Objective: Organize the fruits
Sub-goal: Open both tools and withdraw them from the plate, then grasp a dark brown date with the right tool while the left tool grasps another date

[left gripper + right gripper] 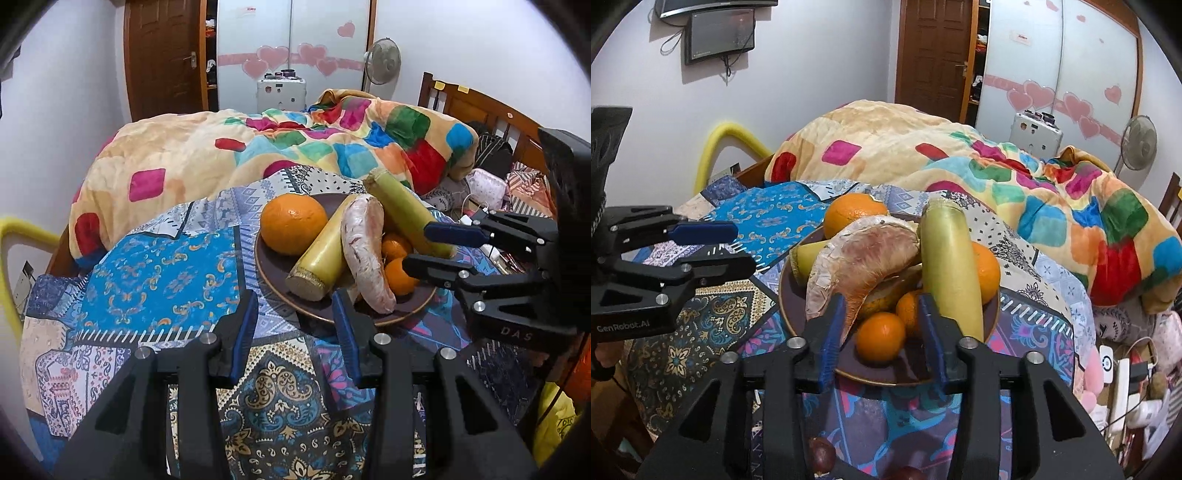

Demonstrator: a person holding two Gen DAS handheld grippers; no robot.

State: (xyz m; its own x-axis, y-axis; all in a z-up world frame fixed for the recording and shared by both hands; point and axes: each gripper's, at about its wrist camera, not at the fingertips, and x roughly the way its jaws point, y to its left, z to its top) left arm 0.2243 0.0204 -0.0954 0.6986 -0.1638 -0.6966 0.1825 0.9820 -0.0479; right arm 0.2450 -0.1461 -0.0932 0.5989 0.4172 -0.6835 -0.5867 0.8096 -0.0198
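A dark brown plate [266, 266] [786, 295] on the patterned bedcloth holds a large orange [293, 223] [855, 213], two yellow-green cane pieces [321, 254] [949, 266], a peeled pomelo segment [365, 254] [864, 258] and small tangerines [399, 281]. My left gripper [295, 306] [744, 247] stands open at the plate's near-left rim, with nothing between its fingers. My right gripper [881, 314] [424, 251] reaches in from the other side. Its jaws are open around one small tangerine [881, 336], and the pads do not press on it.
A thick colourful blanket [258, 155] is piled behind the plate. A wooden headboard [480, 103] and cables with chargers [1123, 376] lie to the right. Two dark round fruits [822, 454] sit on the cloth beneath my right gripper. A yellow padded rail [11, 258] stands at the left.
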